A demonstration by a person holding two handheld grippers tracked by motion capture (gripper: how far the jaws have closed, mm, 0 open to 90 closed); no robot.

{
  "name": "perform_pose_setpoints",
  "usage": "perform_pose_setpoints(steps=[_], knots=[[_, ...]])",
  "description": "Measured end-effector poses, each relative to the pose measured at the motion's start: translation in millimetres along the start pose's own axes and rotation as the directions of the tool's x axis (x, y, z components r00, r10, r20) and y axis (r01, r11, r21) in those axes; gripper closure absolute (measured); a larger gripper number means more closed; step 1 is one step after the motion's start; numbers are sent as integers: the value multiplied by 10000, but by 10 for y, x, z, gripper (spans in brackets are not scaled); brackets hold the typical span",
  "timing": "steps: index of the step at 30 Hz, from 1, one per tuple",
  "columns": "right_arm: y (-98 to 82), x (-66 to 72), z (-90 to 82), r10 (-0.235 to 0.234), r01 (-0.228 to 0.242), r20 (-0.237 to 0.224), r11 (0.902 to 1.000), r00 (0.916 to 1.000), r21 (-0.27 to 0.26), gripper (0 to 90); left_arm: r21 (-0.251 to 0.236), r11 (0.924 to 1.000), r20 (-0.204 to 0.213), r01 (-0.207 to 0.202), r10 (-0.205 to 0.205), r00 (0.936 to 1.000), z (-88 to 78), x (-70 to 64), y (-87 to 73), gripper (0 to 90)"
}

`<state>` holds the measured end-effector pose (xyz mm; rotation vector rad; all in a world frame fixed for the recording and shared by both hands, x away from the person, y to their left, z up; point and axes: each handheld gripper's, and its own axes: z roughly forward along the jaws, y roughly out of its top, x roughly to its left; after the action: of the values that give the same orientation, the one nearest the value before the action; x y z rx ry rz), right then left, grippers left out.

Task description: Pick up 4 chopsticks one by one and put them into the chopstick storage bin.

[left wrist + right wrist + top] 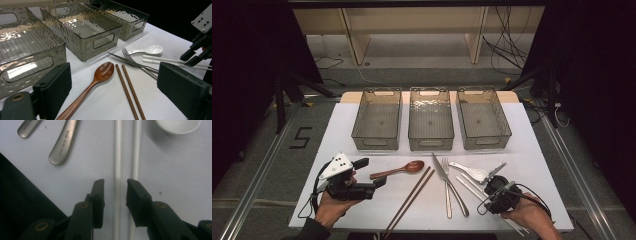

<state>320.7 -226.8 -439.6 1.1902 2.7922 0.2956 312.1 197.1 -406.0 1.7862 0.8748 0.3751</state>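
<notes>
below, right gripper (115,188) straddles white chopsticks (117,152), jaws apart, near table edge (32,195).

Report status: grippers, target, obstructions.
Right gripper open, jaws straddling the white chopsticks. Left gripper open, holding nothing. Chopsticks flat on table; white ceramic spoon lies close by.

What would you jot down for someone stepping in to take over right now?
Right tool: low over the white chopsticks, jaws astride them, not yet pressing.
Left tool: open, holding nothing, beside the wooden spoon.
On the table: brown chopsticks, knife, fork, white spoon.
Done: nothing sorted; all three bins are empty.
Left: probably grip the white chopsticks, then move the cutlery to the bins.
</notes>
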Motion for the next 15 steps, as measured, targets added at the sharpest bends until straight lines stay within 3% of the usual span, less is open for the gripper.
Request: perform_pose_setpoints(steps=[15], knots=[[-1,-2,104,-101,96,59,9963,9999,853,804,-65,10000,-30,-4,4,10000,-17,6,10,118]])
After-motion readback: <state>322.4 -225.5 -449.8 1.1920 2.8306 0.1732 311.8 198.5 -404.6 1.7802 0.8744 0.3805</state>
